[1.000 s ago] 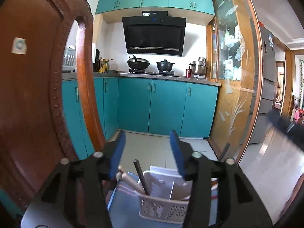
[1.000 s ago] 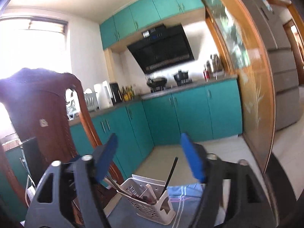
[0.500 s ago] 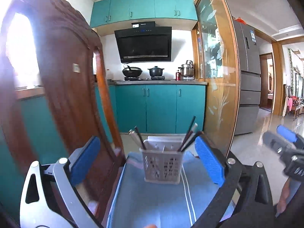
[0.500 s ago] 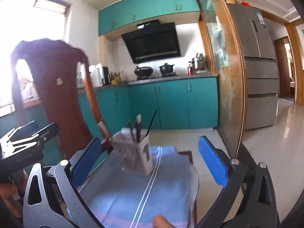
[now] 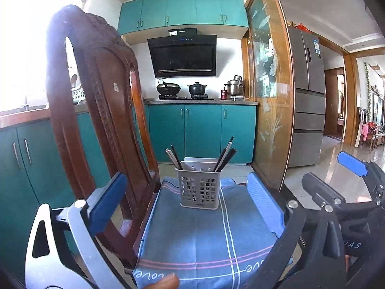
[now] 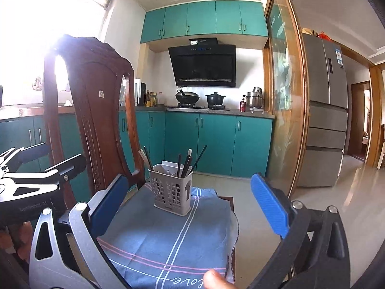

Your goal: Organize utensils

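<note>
Left tool (image 5: 186,200) and right tool (image 6: 190,201) both wide open, holding nothing. Grey utensil basket (image 5: 199,189) upright on blue cloth (image 5: 204,238), chopsticks (image 5: 225,154) inside, well apart from both.

1. Teal wooden cabinets (image 5: 202,132) line the far wall under a grey countertop (image 6: 216,112).
2. A black range hood (image 5: 182,56) hangs on the white wall.
3. A dark carved wooden chair back (image 6: 96,110) stands at left.
4. A bright window (image 6: 60,4) gives strong light.
5. A grey steel refrigerator (image 6: 324,110) stands right, on a glossy pale tiled floor (image 6: 336,200).
</note>
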`<state>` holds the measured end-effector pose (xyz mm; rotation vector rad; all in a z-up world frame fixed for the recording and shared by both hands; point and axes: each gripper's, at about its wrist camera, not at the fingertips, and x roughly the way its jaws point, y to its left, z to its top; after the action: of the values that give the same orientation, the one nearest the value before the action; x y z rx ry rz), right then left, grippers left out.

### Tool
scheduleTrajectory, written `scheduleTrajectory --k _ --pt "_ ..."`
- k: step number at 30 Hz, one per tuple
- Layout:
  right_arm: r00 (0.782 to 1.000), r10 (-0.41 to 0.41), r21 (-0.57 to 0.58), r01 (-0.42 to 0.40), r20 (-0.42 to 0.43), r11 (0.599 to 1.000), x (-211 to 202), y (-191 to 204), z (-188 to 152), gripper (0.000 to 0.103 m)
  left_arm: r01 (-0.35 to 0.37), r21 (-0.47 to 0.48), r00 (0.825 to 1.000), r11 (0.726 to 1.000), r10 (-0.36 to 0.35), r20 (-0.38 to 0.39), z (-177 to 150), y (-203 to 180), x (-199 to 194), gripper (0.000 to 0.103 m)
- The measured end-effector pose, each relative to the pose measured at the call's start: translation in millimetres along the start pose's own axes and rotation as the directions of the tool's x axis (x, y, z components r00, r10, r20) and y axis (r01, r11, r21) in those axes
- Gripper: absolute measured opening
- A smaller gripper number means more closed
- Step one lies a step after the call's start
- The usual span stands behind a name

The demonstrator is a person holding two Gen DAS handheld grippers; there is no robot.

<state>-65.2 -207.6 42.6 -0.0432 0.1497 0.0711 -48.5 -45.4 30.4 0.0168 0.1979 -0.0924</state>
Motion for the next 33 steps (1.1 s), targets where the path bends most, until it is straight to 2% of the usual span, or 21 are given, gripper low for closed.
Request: scheduleTrajectory --k 5,10,33 --pt "1.0 -0.002 0.015 0.002 0.012 1.0 -7.0 -0.3 1.5 0.1 -0.014 -0.011 1.0 1.0 0.014 -0.007 -0.5 3.4 -9.7 0.1" --pt "1.0 -0.014 0.012 0.014 0.022 1.0 -11.7 0.2 2.6 0.1 0.005 -0.024 1.0 1.0 -0.005 -0.017 0.8 8.3 -13.7 0.1" --pt "1.0 -0.025 0.004 0.025 0.014 1.0 -13.7 4.0 -2.0 0.1 0.009 0.009 1.0 1.0 -0.008 -0.026 -4.8 0.3 -14.1 0.1"
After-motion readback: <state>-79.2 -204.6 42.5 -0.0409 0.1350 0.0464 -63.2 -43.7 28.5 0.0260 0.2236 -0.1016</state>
